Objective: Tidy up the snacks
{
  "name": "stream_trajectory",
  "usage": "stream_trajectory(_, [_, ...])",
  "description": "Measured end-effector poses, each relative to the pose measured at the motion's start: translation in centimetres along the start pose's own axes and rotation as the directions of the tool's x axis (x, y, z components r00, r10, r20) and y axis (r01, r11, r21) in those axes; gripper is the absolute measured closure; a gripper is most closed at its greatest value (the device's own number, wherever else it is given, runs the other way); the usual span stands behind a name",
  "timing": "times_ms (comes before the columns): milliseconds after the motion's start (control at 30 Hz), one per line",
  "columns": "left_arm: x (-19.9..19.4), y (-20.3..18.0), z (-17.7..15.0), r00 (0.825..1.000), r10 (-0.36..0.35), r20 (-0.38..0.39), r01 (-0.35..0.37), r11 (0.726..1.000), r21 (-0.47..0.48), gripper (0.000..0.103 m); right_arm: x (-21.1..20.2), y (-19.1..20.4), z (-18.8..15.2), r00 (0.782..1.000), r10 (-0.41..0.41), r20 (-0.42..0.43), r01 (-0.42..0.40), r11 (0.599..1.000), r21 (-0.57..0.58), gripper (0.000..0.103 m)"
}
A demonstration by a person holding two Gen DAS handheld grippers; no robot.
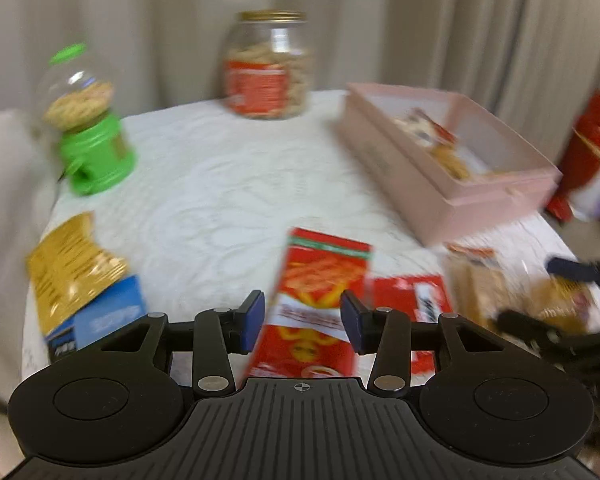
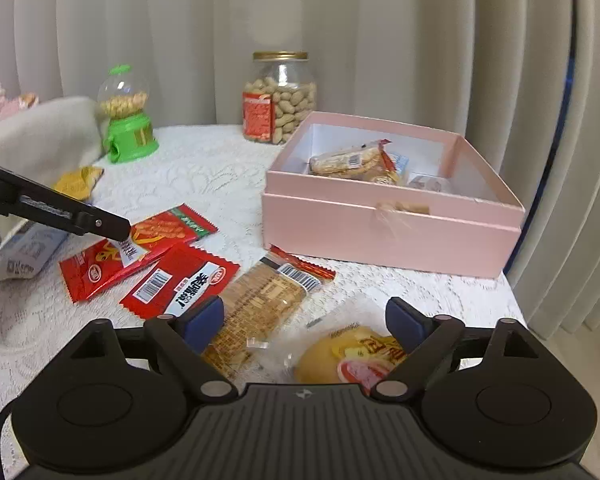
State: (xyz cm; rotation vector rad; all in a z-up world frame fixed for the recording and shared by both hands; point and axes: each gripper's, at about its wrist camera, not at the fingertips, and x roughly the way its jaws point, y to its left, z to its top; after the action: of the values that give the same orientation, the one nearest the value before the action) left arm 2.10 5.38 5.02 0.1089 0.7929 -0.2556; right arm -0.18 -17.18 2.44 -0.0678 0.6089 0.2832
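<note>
A: Over the white lace-covered counter (image 2: 204, 168), the left hand-held gripper (image 1: 302, 326) has its blue pads apart, either side of a long red snack packet (image 1: 320, 304) printed with orange sticks.

B: Clamped?

A: Not that I can see. The pads sit just beside the packet's edges, with a gap showing on the right. From the right wrist view, the left tool's black finger tip lies over that red packet (image 2: 140, 248).

B: And the right hand-held gripper (image 2: 305, 325)?

A: Wide apart, hovering near the front edge above a clear wrapper of brown biscuits (image 2: 256, 308) and a yellow bun in clear plastic (image 2: 352, 354). Nothing gripped.

B: The other snacks?

A: A second red sachet with a barcode (image 2: 180, 282) lies touching the first. A gold crinkled bag (image 2: 78, 182) sits toward the left edge, a blue-and-white pack (image 2: 24, 250) near it.

B: Where's the box?

A: The pink rectangular cardboard box (image 2: 380, 232) stands open at the right edge, with a few wrapped biscuits inside. Behind it, at the back edge, a gold-lidded glass jar of peanuts (image 2: 280, 100); a green candy dispenser with a clear dome (image 2: 126, 116) stands at the back left corner.
</note>
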Motion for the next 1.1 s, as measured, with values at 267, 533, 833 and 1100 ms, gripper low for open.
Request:
stream_trajectory(267, [2.0, -4.3, -0.9, 0.995, 0.050, -0.085, -0.025, 0.963, 0.270, 0.047, 0.0, -1.7, -0.6, 0.999, 0.033, 0.015, -0.034, 0.995, 0.091, 0.011])
stream_trajectory(533, [2.7, -0.7, 0.3, 0.996, 0.049, -0.077, -0.043, 0.996, 0.080, 0.047, 0.0, -1.8, -0.7, 0.999, 0.046, 0.017, -0.048, 0.995, 0.091, 0.010])
stream_trajectory(833, [4.4, -1.0, 1.0, 0.996, -0.028, -0.090, 0.032, 0.998, 0.053, 0.037, 0.5, -1.3, -0.4, 0.996, 0.083, -0.027, -0.082, 0.995, 0.053, 0.000])
stream_trajectory(1100, [0.6, -1.0, -2.9, 0.999, -0.010, -0.045, 0.007, 0.997, -0.076, 0.049, 1.1, -0.8, 0.6, 0.985, 0.134, -0.110, -0.132, 0.991, 0.026, 0.000])
